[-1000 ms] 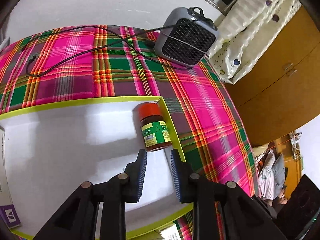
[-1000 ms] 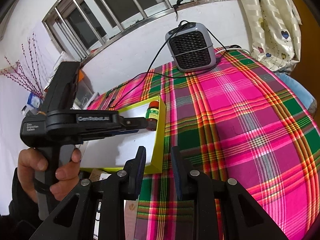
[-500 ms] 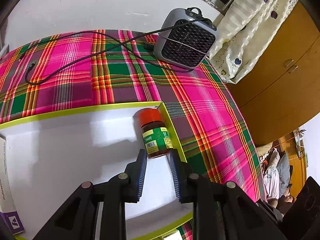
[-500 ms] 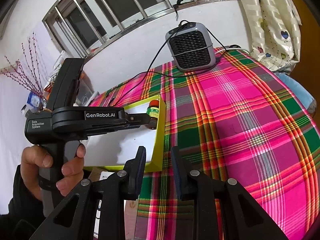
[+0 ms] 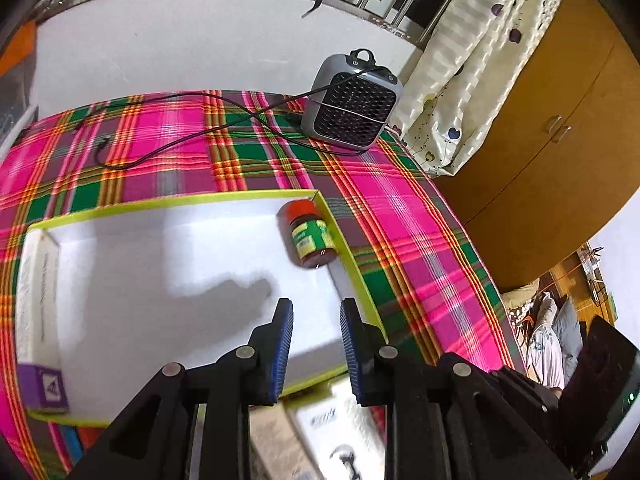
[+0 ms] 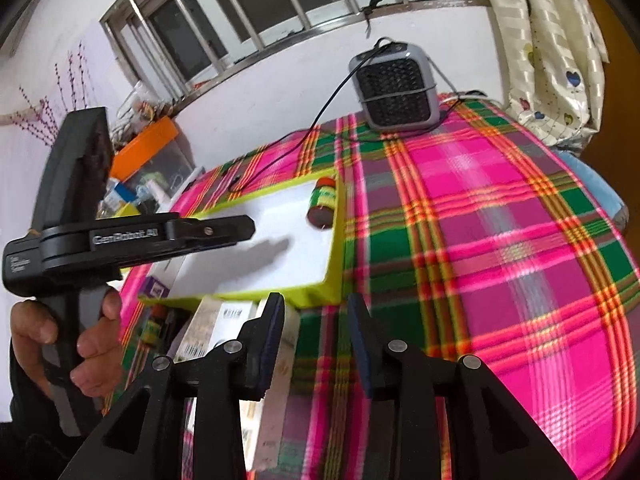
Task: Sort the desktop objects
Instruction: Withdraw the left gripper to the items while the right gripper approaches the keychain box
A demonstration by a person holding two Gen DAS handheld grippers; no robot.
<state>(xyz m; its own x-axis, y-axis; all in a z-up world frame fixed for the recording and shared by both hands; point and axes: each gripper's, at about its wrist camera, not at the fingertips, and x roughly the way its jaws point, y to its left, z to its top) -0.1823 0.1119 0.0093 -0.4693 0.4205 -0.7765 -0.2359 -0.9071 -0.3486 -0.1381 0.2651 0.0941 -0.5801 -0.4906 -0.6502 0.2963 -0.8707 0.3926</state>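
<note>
A small brown bottle with a red cap and a green label lies on its side in the far right corner of a white tray with a yellow-green rim. My left gripper hovers open over the tray, short of the bottle, with nothing between its fingers. In the right wrist view the left gripper reaches over the tray from the left, and the bottle lies beyond its tip. My right gripper is open above the tray's near edge, holding nothing.
A white box with a purple end lies along the tray's left side. Several cartons lie on the plaid cloth in front of the tray. A grey fan heater with a black cable stands at the table's far edge. A hand grips the left tool.
The left gripper has drawn back and up from the bottle, which stays in the tray corner. The right gripper has shifted back, bringing the cartons in front of the tray into view.
</note>
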